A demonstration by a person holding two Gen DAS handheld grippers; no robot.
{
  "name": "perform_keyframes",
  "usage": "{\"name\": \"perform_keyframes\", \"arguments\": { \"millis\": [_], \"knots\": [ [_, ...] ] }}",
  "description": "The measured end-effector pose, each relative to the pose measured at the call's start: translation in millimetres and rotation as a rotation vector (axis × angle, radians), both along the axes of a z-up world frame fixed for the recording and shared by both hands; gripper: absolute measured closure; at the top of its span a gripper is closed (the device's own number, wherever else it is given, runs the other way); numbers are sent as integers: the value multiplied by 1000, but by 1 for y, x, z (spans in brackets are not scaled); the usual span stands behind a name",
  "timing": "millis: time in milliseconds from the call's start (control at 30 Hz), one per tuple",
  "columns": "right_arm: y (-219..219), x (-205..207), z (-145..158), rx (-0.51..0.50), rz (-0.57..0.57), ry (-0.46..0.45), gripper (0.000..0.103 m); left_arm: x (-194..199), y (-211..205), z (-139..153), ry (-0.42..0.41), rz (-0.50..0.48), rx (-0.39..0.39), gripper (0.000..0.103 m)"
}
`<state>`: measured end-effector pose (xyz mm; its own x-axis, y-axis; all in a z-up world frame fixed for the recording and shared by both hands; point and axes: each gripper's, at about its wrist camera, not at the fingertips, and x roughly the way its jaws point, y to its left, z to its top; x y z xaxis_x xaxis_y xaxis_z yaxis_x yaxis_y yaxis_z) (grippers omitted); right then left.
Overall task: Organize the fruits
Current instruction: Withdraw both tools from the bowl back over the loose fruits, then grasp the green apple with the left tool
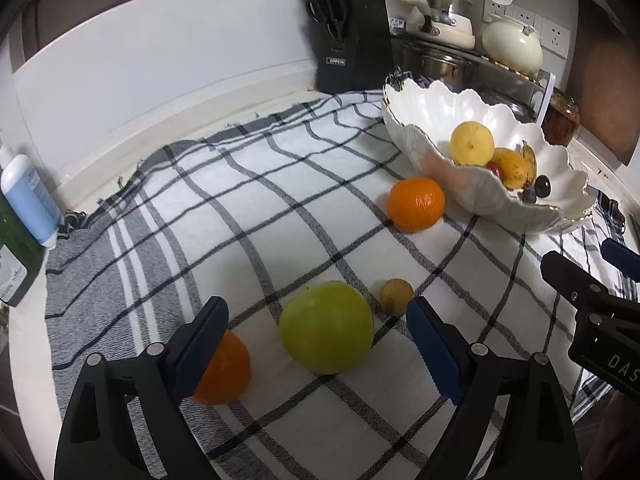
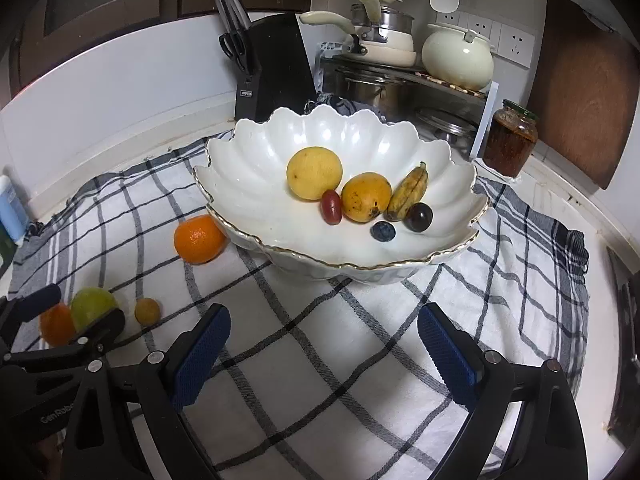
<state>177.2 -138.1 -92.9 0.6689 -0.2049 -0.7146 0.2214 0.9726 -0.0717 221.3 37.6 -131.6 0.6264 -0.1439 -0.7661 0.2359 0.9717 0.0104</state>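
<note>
A green apple point(image 1: 326, 326) rests on the checked cloth point(image 1: 240, 208) between the fingers of my left gripper point(image 1: 316, 320). The pads stand apart from it on both sides, so the gripper is open. An orange point(image 1: 226, 372) is half hidden behind the left finger, and a small brownish fruit point(image 1: 396, 296) lies by the right fingertip. A second orange point(image 1: 416, 204) touches the white scalloped bowl point(image 2: 248, 184), which holds several fruits, among them a yellow round one point(image 2: 314, 172) and a small banana point(image 2: 410, 192). My right gripper point(image 2: 324, 316) hangs open over bare cloth in front of the bowl.
A black knife block point(image 1: 352, 40) stands at the back wall. Pots sit on a metal rack point(image 2: 400, 80), with a jar point(image 2: 510, 140) and a wooden board point(image 2: 584, 88) at the right. A blue bottle point(image 1: 28, 200) stands at the cloth's left edge.
</note>
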Motion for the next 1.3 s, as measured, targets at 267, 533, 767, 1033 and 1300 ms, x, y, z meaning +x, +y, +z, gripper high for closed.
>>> {"name": "perform_keyframes", "arguments": {
  "millis": [267, 533, 767, 1033, 1300],
  "knots": [
    [-3, 1, -4, 10, -5, 12, 7, 2, -5, -5, -4, -20, 19, 20],
    [-3, 3, -5, -2, -9, 15, 7, 6, -11, -18, 52, -45, 3, 42],
    [-3, 3, -5, -4, -7, 15, 7, 7, -8, -16, 45, -36, 0, 55],
    [-3, -1, 1, -4, 2, -3, 7, 1, -8, -7, 28, -36, -17, 56],
    [2, -4, 13, 21, 25, -36, 7, -9, 4, 23, -42, -14, -25, 56]
  ]
}}
